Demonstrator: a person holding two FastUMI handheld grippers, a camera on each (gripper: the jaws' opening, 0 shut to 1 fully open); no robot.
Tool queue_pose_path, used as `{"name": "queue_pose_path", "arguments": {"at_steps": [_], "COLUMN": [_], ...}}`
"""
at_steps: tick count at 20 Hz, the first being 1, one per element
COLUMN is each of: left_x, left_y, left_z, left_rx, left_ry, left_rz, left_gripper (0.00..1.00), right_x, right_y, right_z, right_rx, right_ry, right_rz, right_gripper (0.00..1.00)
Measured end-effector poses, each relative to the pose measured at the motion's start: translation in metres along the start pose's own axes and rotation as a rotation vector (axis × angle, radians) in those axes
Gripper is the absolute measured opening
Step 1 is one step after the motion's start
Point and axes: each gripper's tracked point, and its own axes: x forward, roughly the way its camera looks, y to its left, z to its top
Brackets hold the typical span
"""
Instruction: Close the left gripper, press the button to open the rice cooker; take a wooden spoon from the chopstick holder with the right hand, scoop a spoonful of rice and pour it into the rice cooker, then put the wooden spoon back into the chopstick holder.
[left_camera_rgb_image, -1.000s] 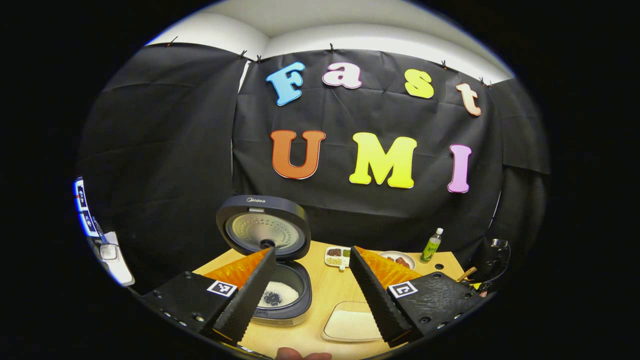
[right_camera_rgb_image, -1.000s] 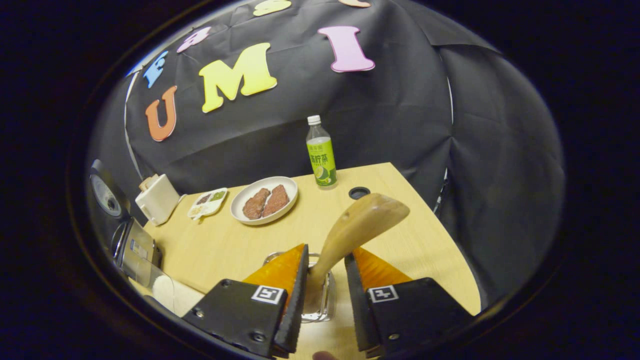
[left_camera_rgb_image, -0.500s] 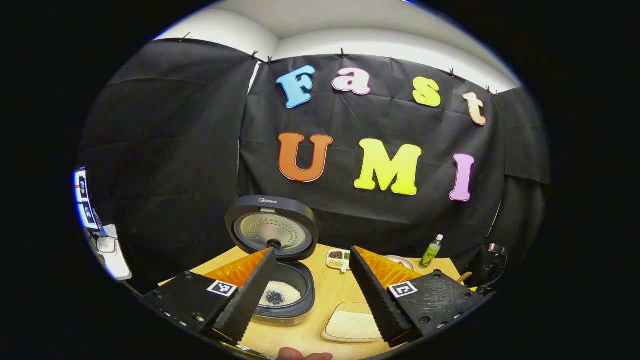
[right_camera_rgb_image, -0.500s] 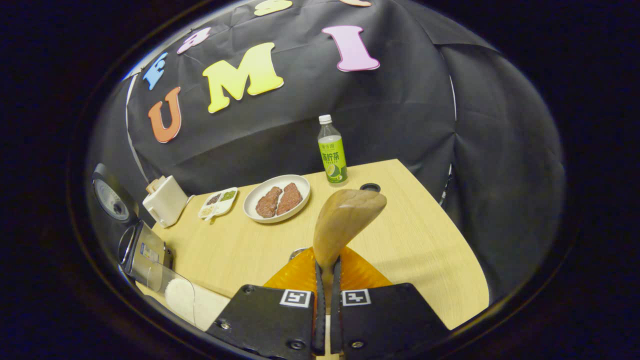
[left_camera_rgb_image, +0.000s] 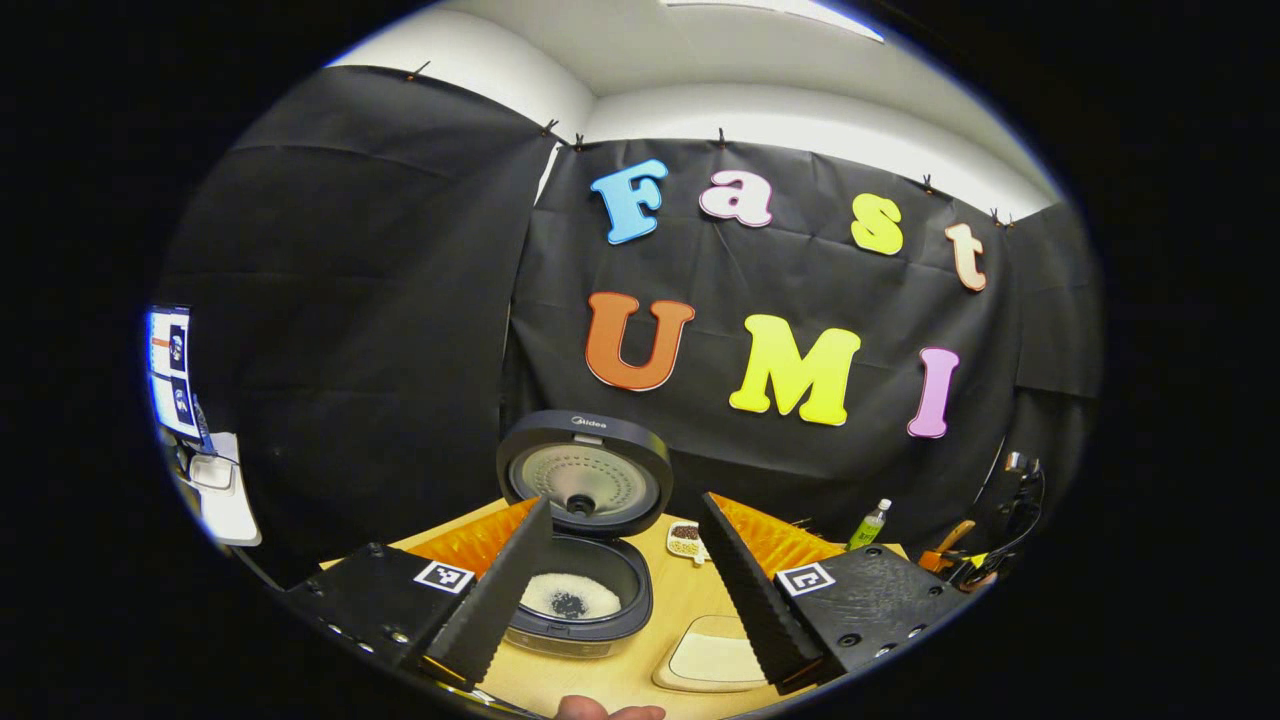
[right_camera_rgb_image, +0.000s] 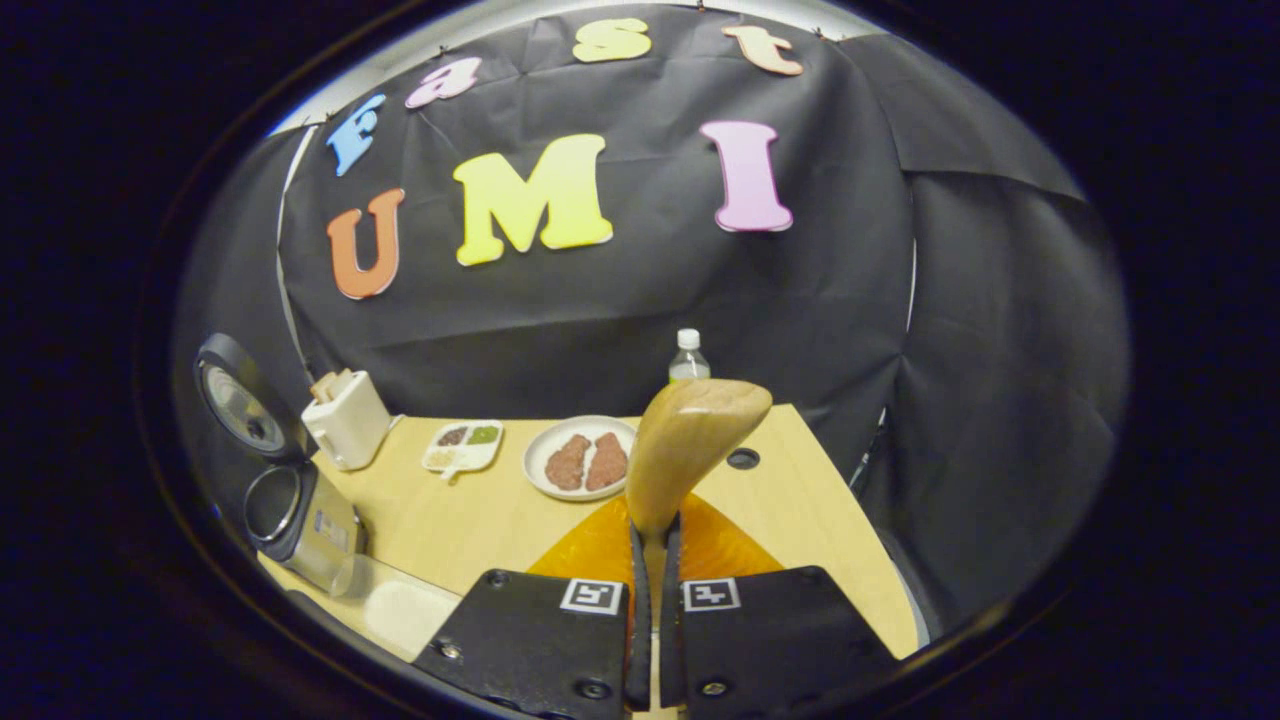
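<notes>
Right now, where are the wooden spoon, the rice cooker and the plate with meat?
wooden spoon (right_camera_rgb_image: 695, 430), right gripper view, on its bowl.
rice cooker (left_camera_rgb_image: 585, 478), left gripper view, on its raised lid.
plate (right_camera_rgb_image: 540, 462), right gripper view, on its rim.

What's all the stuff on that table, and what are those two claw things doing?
rice cooker: one, dark, lid up, table's left end
rice tray: one, pale, beside the cooker
wooden spoon: one, light brown, held bowl-up
plate: one, white, two brown pieces on it
divided dish: one, white, left of the plate
bottle: one, white cap, table's far edge
white box: one, behind the cooker
table: one, light wood
left gripper: open
right gripper: shut on the spoon's handle
</notes>
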Motion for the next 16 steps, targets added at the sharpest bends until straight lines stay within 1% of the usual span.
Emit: {"name": "queue_pose_path", "arguments": {"at_steps": [3, 5, 8, 10, 13, 16], "left_x": [-0.005, -0.011, -0.019, -0.027, -0.04, -0.049], "left_y": [0.009, 0.015, 0.027, 0.039, 0.053, 0.066], "left_z": [-0.002, -0.001, 0.0, 0.002, 0.002, 0.0], "left_rx": [0.009, 0.012, 0.008, 0.012, 0.024, 0.039], "left_ry": [-0.002, -0.001, 0.001, 0.007, 0.016, 0.031], "left_rz": [-0.002, -0.006, 0.0, 0.012, 0.039, 0.065], "left_gripper": [0.95, 0.95, 0.95, 0.95, 0.95, 0.95], "right_x": [-0.029, -0.042, -0.048, -0.046, -0.037, -0.018], "right_y": [0.051, 0.088, 0.128, 0.145, 0.156, 0.154], "right_z": [0.011, 0.003, -0.023, -0.049, -0.085, -0.122], "right_rx": [-0.011, 0.005, 0.008, -0.009, -0.05, -0.108], "right_ry": [-0.024, -0.006, 0.035, 0.08, 0.129, 0.187], "right_rz": [0.057, 0.103, 0.141, 0.152, 0.134, 0.072], "right_gripper": [0.08, 0.08, 0.08, 0.09, 0.08, 0.08]}}
